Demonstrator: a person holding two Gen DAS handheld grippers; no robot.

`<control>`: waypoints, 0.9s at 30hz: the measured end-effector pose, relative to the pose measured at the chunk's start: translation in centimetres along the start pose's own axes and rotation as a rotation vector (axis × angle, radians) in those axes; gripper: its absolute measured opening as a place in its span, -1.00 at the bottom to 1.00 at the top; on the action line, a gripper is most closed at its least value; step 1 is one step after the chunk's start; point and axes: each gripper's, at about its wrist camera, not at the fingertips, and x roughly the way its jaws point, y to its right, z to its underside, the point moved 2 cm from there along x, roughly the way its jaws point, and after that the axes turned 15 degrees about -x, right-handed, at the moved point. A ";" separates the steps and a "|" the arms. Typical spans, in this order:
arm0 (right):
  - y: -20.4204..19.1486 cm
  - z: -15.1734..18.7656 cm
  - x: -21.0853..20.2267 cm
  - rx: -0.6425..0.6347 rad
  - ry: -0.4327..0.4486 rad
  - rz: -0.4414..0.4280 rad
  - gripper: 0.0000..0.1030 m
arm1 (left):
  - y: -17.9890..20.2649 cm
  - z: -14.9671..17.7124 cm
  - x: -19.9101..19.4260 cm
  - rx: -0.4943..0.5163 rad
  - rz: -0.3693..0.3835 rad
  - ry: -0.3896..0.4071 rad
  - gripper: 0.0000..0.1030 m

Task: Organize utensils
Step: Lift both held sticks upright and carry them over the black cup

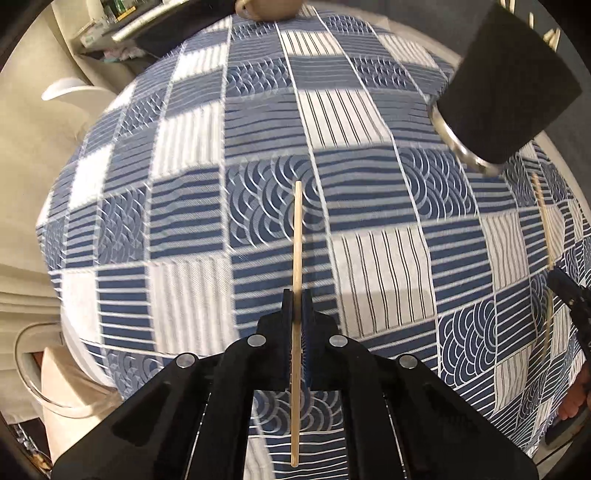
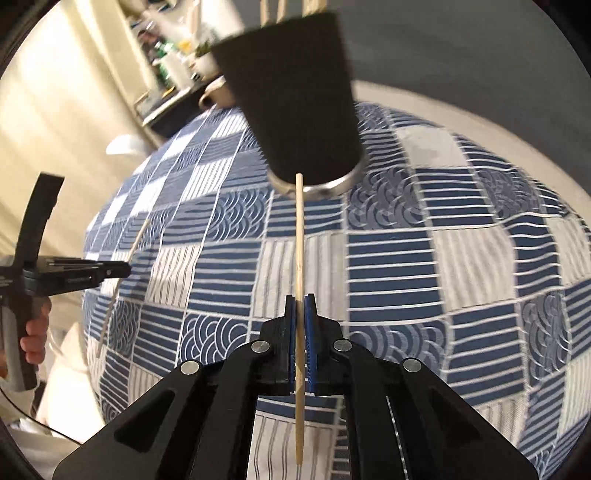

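My left gripper [image 1: 297,295] is shut on a wooden chopstick [image 1: 296,240] that points forward above the blue-and-white patterned tablecloth [image 1: 184,221]. My right gripper [image 2: 301,299] is shut on a second chopstick [image 2: 299,236], whose tip reaches the base of the black mesh utensil holder [image 2: 295,99] with a metal rim. The holder has several wooden utensils standing in it. It also shows in the left wrist view [image 1: 506,81] at the upper right. The left gripper [image 2: 110,271] with its chopstick [image 2: 136,240] shows at the left of the right wrist view.
A beige mug [image 1: 266,9] stands at the table's far edge, also in the right wrist view [image 2: 218,94]. A dark tray [image 2: 173,107] and cluttered shelves [image 2: 170,55] lie beyond. A white chair [image 1: 70,90] stands left of the table. The tablecloth [image 2: 443,258] covers the round table.
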 end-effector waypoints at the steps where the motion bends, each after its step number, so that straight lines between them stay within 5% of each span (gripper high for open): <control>1: 0.3 -0.3 -0.6 0.014 0.014 0.009 -0.91 | -0.3 -0.5 -0.8 0.001 0.007 0.012 -0.91; 18: 3.6 -4.5 -11.5 0.109 0.219 0.243 -0.91 | 6.3 -8.4 -10.2 0.127 0.124 0.249 -0.91; 27: 2.6 -8.6 -13.6 0.135 0.315 0.305 -0.91 | 9.9 -13.1 -13.5 0.204 0.207 0.322 -0.91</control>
